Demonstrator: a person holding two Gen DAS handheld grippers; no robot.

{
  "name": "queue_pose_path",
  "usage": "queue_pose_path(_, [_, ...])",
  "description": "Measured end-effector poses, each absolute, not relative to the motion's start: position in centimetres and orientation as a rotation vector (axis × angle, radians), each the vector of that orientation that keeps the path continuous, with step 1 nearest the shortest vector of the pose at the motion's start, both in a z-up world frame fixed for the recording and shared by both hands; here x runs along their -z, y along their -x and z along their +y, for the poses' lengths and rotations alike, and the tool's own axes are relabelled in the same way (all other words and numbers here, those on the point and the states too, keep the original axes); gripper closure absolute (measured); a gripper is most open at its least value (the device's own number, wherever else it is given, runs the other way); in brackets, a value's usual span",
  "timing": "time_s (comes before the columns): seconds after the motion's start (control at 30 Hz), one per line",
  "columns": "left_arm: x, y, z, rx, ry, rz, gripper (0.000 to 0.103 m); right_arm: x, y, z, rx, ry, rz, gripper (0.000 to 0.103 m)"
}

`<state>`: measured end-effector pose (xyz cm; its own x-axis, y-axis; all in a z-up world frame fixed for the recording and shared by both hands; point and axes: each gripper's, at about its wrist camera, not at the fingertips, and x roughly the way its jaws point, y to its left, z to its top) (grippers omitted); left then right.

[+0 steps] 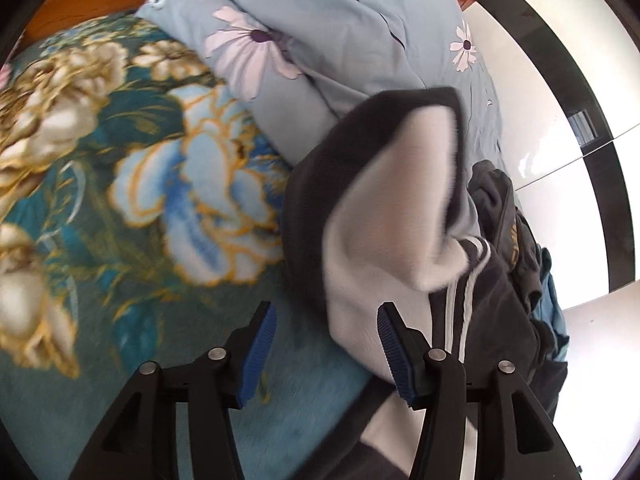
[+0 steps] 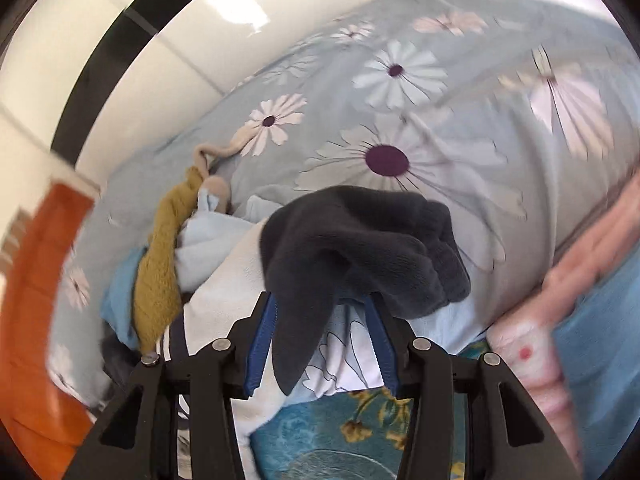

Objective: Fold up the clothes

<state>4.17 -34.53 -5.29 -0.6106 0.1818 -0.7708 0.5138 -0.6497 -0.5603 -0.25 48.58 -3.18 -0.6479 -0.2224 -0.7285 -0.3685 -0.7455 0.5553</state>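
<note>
A dark grey fleece garment [image 1: 316, 200] with a pale lining [image 1: 384, 216] rises in a fold over the bed in the left wrist view, with white stripes at its hem. My left gripper [image 1: 326, 308] stands open just below it. The pale lining reaches down beside the right finger, and nothing is pinched. In the right wrist view the same dark fleece [image 2: 360, 248] bunches over the tips of my right gripper [image 2: 320, 298]. A flap hangs down between the fingers, which stand wide apart, open, with bedding visible through the gap.
A teal floral blanket [image 1: 120, 208] covers the bed, with a light blue daisy duvet [image 1: 328, 28] behind. Dark clothes [image 1: 504, 216] are heaped at the right. Mustard knit [image 2: 156, 280], pale blue clothes [image 2: 208, 240] and a pink striped item [image 2: 532, 344] lie nearby. White wardrobe doors [image 1: 560, 184] stand beyond.
</note>
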Motion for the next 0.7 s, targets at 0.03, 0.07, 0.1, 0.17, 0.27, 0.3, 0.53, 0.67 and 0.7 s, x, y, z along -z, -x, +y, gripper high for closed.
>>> queue_pose_path(0.03, [5.0, -4.9, -34.1, 2.364, -1.265, 1.196, 0.046, 3.7, 0.2, 49.0, -2.54, 1.25, 1.157, 0.051])
queue_pose_path(0.07, [4.6, -5.4, -33.5, 2.368, -1.264, 1.203, 0.046, 4.3, 0.4, 49.4, -2.52, 1.223, 1.242, 0.045])
queue_pose_path(0.1, [4.4, -5.6, -32.8, 2.371, -1.267, 1.216, 0.045, 4.7, 0.5, 49.7, -2.498, 1.197, 1.321, 0.045])
queue_pose_path(0.17, [4.1, -5.8, -31.2, 2.376, -1.279, 1.237, 0.043, 5.2, 1.0, 49.9, -2.461, 1.187, 1.353, 0.041])
queue_pose_path(0.27, [3.9, -6.2, -28.6, 2.382, -1.302, 1.25, 0.043, 5.9, 1.8, 50.3, -2.405, 1.17, 1.401, 0.038])
queue_pose_path(0.3, [4.0, -6.7, -28.0, 2.384, -1.313, 1.256, 0.043, 6.1, 2.1, 50.5, -2.386, 1.165, 1.416, 0.038])
queue_pose_path(0.53, [3.9, -6.8, -24.1, 2.403, -1.38, 1.293, 0.043, 6.6, 3.7, 51.3, -2.3, 1.136, 1.455, 0.065])
queue_pose_path(0.67, [2.8, -5.4, -23.2, 2.442, -1.377, 1.286, 0.043, 2.4, 4.2, 50.3, -2.488, 1.102, 1.222, 0.093])
queue_pose_path(0.7, [2.6, -4.9, -23.0, 2.454, -1.374, 1.279, 0.043, 0.8, 4.0, 49.8, -2.563, 1.078, 1.12, 0.093])
